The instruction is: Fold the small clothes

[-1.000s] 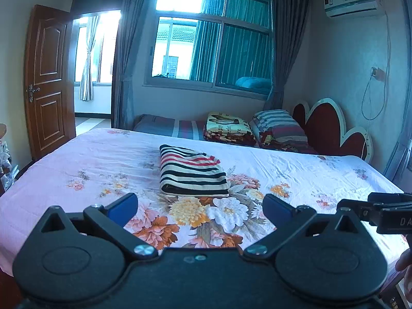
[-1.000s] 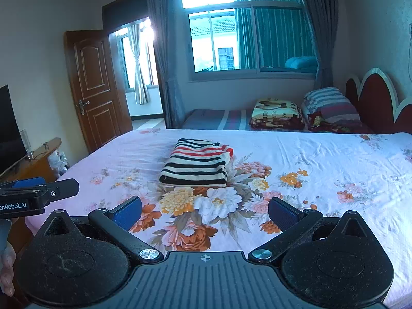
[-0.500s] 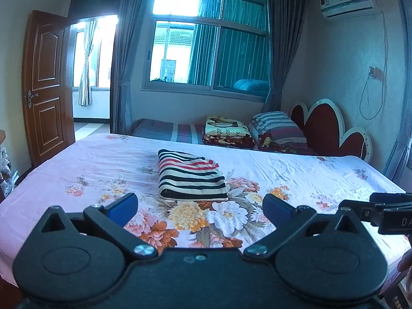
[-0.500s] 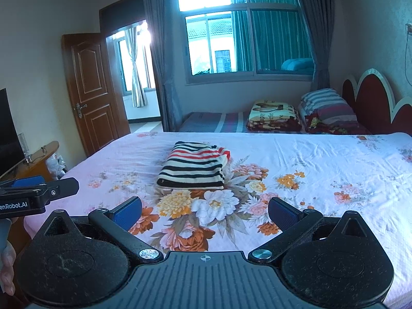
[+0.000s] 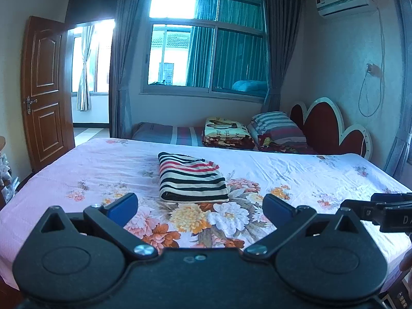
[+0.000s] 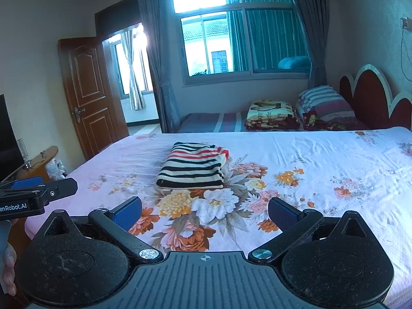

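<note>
A striped garment (image 5: 191, 179), cream with black and red bands, lies folded into a neat rectangle on the floral bedsheet (image 5: 77, 175); it also shows in the right wrist view (image 6: 193, 166). My left gripper (image 5: 200, 207) is open and empty, held back from the garment above the near part of the bed. My right gripper (image 6: 204, 212) is open and empty too, at a similar distance. Each gripper shows at the edge of the other's view: the right one (image 5: 386, 212) and the left one (image 6: 33, 197).
The bed's headboard (image 5: 329, 126) is at the right. Pillows and a folded blanket (image 5: 226, 131) lie on a low bed under the window. A wooden door (image 5: 43, 97) stands open at the left. A small wooden table (image 6: 38, 159) stands by the bed's left side.
Both grippers have risen and drawn back slightly, so the view tilts up and the garment sits a little farther off. The garment has not moved. Both grippers stay open.
</note>
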### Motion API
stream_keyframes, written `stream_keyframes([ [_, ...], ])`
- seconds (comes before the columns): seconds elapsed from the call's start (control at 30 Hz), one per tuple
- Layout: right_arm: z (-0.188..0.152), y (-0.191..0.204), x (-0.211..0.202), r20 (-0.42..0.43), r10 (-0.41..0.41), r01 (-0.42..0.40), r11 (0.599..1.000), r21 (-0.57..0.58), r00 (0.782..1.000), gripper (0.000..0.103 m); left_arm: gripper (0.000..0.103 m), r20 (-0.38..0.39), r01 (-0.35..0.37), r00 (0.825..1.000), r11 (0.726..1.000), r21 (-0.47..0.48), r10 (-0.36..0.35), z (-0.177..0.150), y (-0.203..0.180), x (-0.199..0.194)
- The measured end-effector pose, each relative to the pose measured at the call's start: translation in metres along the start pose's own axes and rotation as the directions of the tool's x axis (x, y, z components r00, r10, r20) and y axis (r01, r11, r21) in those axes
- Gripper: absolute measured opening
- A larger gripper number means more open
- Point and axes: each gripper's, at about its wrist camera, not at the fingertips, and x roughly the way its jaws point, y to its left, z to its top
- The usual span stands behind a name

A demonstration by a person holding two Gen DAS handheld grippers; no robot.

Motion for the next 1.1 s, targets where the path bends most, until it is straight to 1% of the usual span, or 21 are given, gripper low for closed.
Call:
stream_keyframes([
  [0.17,-0.0014,0.0006,0.0007,0.001,-0.005,0.005,1.000,0.003,1.000,0.103,0.102,0.002,0.010,1.000,1.000,0.009,-0.010,-0.0001,-0.0010,0.0014],
  [0.97,-0.0032,0.0002,0.0063,-0.008,-0.005,0.005,1.000,-0.001,1.000,0.103,0.102,-0.003,0.007,1.000,1.000,0.007,-0.007,-0.0024,0.0022,0.0063],
  [1.1,-0.0033,0.0000,0.0066,-0.007,-0.006,0.006,1.000,-0.001,1.000,0.103,0.102,0.001,0.019,1.000,1.000,0.010,-0.019,-0.0018,0.0037,0.0069],
])
